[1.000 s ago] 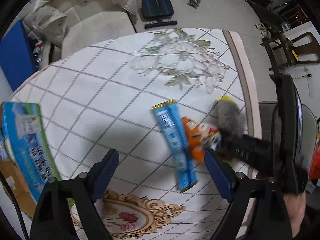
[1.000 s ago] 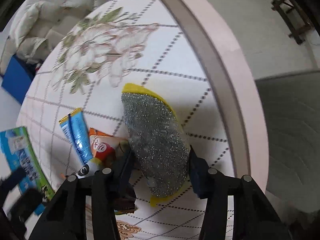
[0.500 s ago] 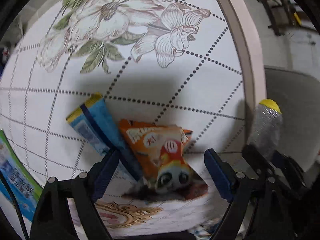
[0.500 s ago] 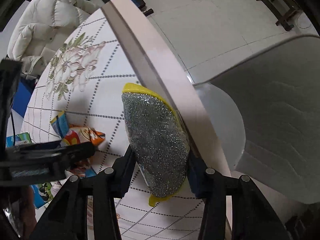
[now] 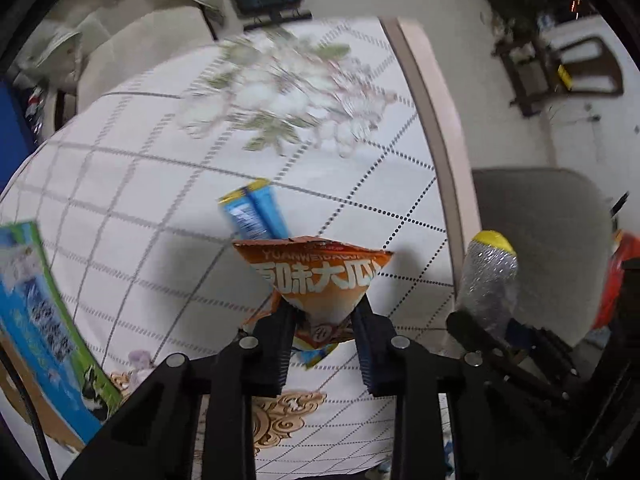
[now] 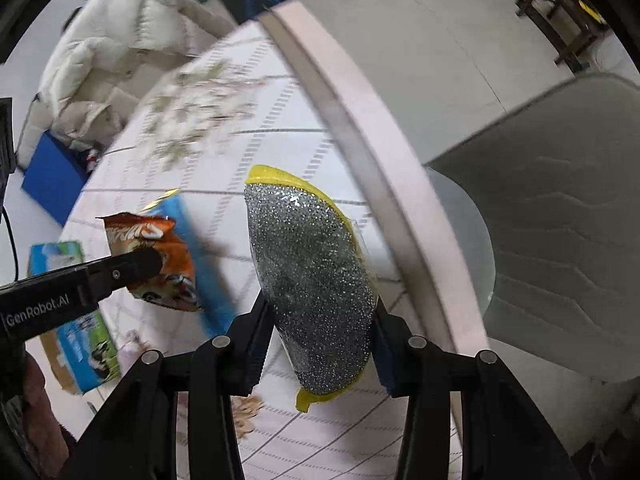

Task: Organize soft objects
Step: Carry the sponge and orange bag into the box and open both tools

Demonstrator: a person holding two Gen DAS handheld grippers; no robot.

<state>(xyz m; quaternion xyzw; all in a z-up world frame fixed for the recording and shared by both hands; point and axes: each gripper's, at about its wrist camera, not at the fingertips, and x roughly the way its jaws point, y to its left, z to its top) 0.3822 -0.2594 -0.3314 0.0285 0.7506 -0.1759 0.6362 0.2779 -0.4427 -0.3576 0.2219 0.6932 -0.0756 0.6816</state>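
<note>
Snack bag (image 5: 320, 280) now lifted, clamped in left gripper (image 5: 322, 344).

1. The left gripper (image 5: 324, 328) has its 2 fingers drawn close, pinching the lower, narrow end of the orange snack bag (image 5: 320, 280) between the pads; the bag's wide top fans out ahead of the jaws.
2. The right gripper (image 6: 320, 340) has its 2 fingers clamped against both sides of the glittery sponge (image 6: 312, 280), which stands on edge between the jaws and reaches well forward of the tips.
3. In the right wrist view, the left gripper's finger (image 6: 132, 266) reaches in from the left side, level with the right jaws.
</note>
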